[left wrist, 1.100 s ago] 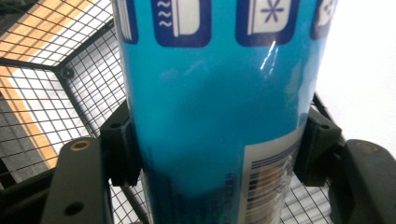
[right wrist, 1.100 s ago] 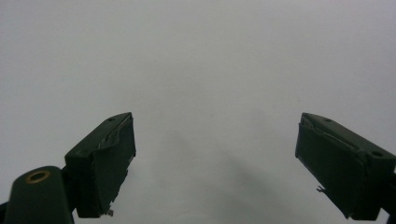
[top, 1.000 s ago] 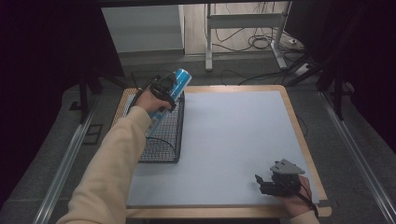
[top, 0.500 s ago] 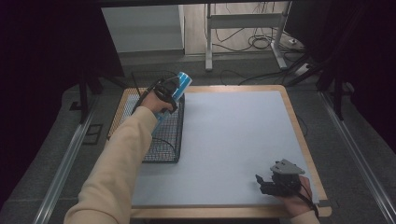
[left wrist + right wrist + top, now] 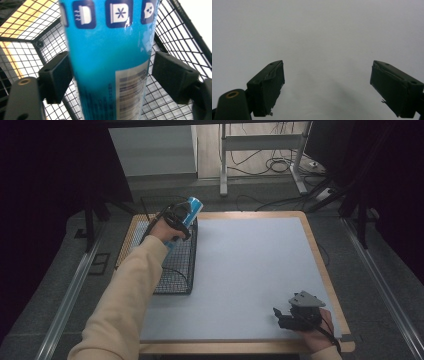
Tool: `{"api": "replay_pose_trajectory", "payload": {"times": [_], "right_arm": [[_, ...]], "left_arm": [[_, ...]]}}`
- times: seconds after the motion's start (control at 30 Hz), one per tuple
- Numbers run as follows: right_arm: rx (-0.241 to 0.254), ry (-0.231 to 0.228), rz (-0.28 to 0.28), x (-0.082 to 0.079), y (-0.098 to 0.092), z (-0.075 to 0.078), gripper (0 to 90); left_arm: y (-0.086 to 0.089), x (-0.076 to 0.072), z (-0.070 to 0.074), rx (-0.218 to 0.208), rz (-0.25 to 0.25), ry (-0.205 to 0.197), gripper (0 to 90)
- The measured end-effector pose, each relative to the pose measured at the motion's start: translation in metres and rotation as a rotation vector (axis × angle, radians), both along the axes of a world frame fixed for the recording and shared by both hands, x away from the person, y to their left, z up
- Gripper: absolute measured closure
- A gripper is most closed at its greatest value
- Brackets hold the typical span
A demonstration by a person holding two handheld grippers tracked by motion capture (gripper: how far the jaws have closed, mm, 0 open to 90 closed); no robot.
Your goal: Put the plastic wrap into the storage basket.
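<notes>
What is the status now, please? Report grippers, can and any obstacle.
Left hand-held gripper jaws just opened, blue can between them, right pad clear. Can over wire basket. Right hand-held gripper open, empty, on table. Nothing in the way.

- A lab or test room set up for recording, not a home.
- A wood-edged table [image 5: 320,265] topped with a plain white sheet stands on grey carpet.
- Metal rails [image 5: 70,290] run along the floor on both sides.
- Dark curtains [image 5: 45,180] close off the sides.
- Loose cables [image 5: 280,165] lie around a metal stand's legs [image 5: 222,165] behind.
</notes>
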State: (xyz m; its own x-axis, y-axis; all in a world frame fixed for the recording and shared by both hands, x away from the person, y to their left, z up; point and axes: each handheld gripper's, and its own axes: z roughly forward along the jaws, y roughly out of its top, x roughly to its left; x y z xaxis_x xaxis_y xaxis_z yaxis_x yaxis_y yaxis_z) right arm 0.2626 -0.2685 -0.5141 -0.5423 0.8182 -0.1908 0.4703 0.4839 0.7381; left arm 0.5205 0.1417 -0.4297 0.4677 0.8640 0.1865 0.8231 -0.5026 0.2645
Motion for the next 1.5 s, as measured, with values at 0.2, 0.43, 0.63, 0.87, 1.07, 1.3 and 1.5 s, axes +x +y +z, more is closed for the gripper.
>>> {"api": "replay_pose_trajectory", "payload": {"times": [0.2,0.43,0.63,0.87,1.07,1.3,1.5], "right_arm": [[0.007,-0.002,-0.002,0.000,-0.001,0.001,12.3],[0.017,-0.009,-0.009,0.001,-0.001,0.002,12.4],[0.012,-0.015,-0.001,0.000,-0.001,0.002,12.3],[0.014,-0.013,0.019,0.001,0.003,0.001,12.3],[0.012,-0.039,0.026,-0.003,0.004,0.005,12.4],[0.014,-0.066,0.031,-0.005,0.003,0.006,12.3],[0.010,-0.062,0.035,-0.004,0.004,0.005,12.3]], "left_arm": [[0.009,-0.014,0.007,-0.064,0.017,-0.031,14.9],[0.021,-0.041,0.026,-0.184,0.004,-0.089,14.1],[0.021,-0.065,0.040,-0.245,-0.041,-0.134,14.9],[0.008,-0.107,0.058,-0.342,-0.142,-0.184,16.5],[-0.007,-0.147,0.063,-0.395,-0.226,-0.215,16.6],[-0.037,-0.197,0.047,-0.422,-0.335,-0.234,16.6],[-0.057,-0.221,0.016,-0.491,-0.389,-0.214,16.5]]}}
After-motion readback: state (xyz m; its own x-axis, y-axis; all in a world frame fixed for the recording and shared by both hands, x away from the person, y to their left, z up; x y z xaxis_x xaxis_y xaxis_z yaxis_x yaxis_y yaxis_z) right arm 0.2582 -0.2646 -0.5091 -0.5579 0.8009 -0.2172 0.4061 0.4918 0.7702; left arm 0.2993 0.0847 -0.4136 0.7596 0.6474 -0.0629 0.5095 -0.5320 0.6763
